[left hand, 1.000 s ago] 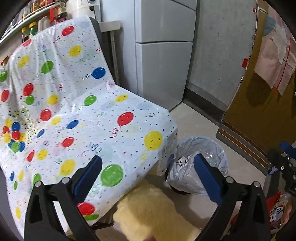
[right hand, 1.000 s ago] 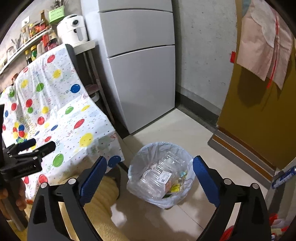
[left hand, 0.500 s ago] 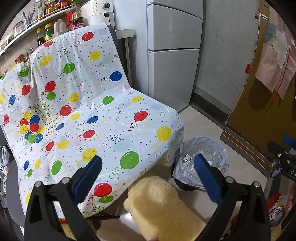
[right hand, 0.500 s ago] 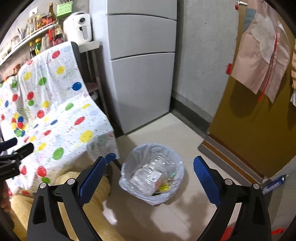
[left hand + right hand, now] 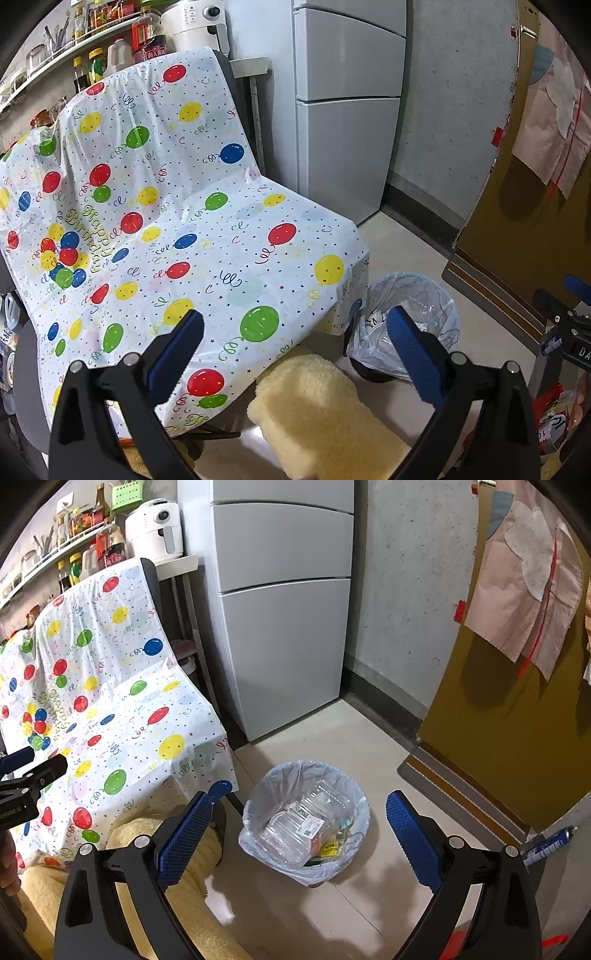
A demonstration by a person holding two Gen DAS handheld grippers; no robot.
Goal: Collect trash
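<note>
A trash bin lined with a clear bag (image 5: 351, 805) stands on the floor by the chair's corner; it also shows in the left wrist view (image 5: 439, 306). Clear plastic clamshell containers (image 5: 295, 827) and small wrappers lie inside it. My right gripper (image 5: 299, 834) is open and empty, held above the bin. My left gripper (image 5: 295, 343) is open and empty, above the front edge of the chair. The left gripper also shows at the left edge of the right wrist view (image 5: 26, 775), and the right gripper shows at the right edge of the left wrist view (image 5: 569, 314).
A chair draped in a balloon-print plastic sheet (image 5: 177, 229) fills the left. A yellow fleece cloth (image 5: 325, 413) lies low in front. A grey fridge (image 5: 280, 609) stands behind, a brown door (image 5: 517, 738) at right, and a shelf of bottles (image 5: 92, 40) at upper left.
Both grippers have pulled back and up, so the chair and bin look smaller and more of the room shows. Both stay open and empty.
</note>
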